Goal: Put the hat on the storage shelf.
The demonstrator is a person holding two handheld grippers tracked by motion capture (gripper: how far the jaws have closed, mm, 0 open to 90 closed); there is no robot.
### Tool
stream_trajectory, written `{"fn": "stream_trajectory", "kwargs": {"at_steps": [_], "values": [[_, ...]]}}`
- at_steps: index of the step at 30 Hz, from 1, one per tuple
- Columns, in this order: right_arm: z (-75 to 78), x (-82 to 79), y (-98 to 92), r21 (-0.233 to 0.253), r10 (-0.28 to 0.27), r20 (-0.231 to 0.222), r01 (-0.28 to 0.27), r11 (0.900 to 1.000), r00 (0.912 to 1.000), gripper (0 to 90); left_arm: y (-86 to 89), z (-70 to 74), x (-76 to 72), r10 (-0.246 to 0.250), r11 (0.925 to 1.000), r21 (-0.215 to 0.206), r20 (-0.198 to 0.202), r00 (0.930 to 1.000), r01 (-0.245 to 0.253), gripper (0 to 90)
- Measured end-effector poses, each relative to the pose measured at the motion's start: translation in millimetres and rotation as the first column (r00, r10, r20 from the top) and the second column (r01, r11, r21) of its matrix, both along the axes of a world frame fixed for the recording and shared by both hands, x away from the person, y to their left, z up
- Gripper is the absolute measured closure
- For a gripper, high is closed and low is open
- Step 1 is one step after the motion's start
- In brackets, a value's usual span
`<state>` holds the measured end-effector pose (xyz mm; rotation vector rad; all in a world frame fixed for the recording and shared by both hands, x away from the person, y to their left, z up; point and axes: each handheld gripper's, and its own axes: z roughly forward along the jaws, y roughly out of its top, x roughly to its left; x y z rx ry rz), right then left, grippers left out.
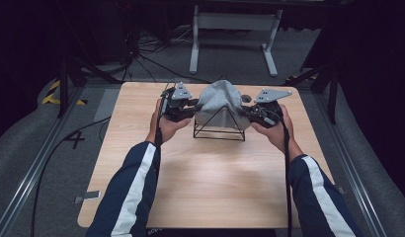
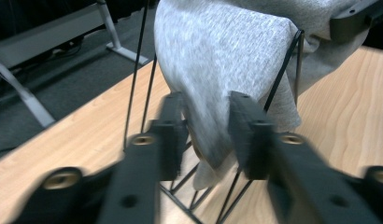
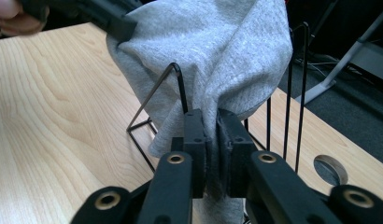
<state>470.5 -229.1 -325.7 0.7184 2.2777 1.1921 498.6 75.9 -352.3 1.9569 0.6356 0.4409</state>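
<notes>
Two grippers on one grey cloth (image 1: 218, 101), draped over a black wire rack (image 1: 219, 129) that stands near the far edge of the table (image 1: 200, 182), about mid-width.

Left gripper (image 1: 194, 104): at the cloth's left side. In the left gripper view its jaws stand apart with a hanging fold of cloth (image 2: 213, 93) between them; pads (image 2: 173, 135) look not yet pressed in. So open, straddling the fabric. That view is blurred, so contact on the inner faces is hard to call.

Right gripper (image 1: 244, 111): at the cloth's right side. In the right gripper view (image 3: 212, 154) the jaws are closed on a bunched fold of cloth (image 3: 213, 65), fabric pinched tight between the pads, rack wire (image 3: 180, 88) just behind.

Step in hand, my read: getting a two-sided hold to lift the cloth off the rack.
- Close the left on fabric only; a rack wire (image 2: 278, 79) runs close beside that fold, keep it out of the jaws.
- Take a deep bite, not the hem tip, or it slips.
- Lift both sides evenly, straight up, so the cloth clears the rack's peak without dragging or tipping it.
</notes>
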Motion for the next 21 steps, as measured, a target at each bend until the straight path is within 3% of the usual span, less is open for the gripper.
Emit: {"fn": "stream_trajectory", "kwargs": {"at_steps": [3,5,8,11,18,21], "values": [[-1.5,0.3,-2.9,0.019,-0.014,0.004,0.014,1.000,0.9999,73.9,4.9,-8.3,-0.8,-0.004,0.9999,-0.010,-0.004,1.0000,0.004,47.9],[-2.6,0.3,-6.9,0.046,-0.018,0.004,0.018,0.999,0.9998,67.4,9.3,-19.2,-2.0,-0.026,0.9992,-0.030,-0.045,0.9986,0.025,45.2],[-7.6,0.7,-13.5,0.082,-0.015,-0.012,0.016,0.997,0.9998,60.3,9.9,-31.1,0.4,-0.016,0.9998,0.007,-0.067,0.9976,0.016,44.5],[-18.4,1.1,-19.9,0.089,-0.031,-0.036,0.034,0.995,0.9989,53.1,4.5,-37.7,4.6,-0.032,0.9994,0.009,-0.095,0.9950,0.033,45.1],[-47.3,3.5,-41.1,0.121,-0.060,-0.109,0.073,0.990,0.9923,48.1,-12.1,-48.3,10.8,-0.015,0.9980,0.059,-0.116,0.9932,0.022,48.9],[-65.2,7.0,-44.3,0.126,-0.055,-0.159,0.076,0.989,0.9857,48.1,-14.7,-53.0,13.8,-0.018,0.9987,0.045,-0.131,0.9913,0.024,57.1]]}}
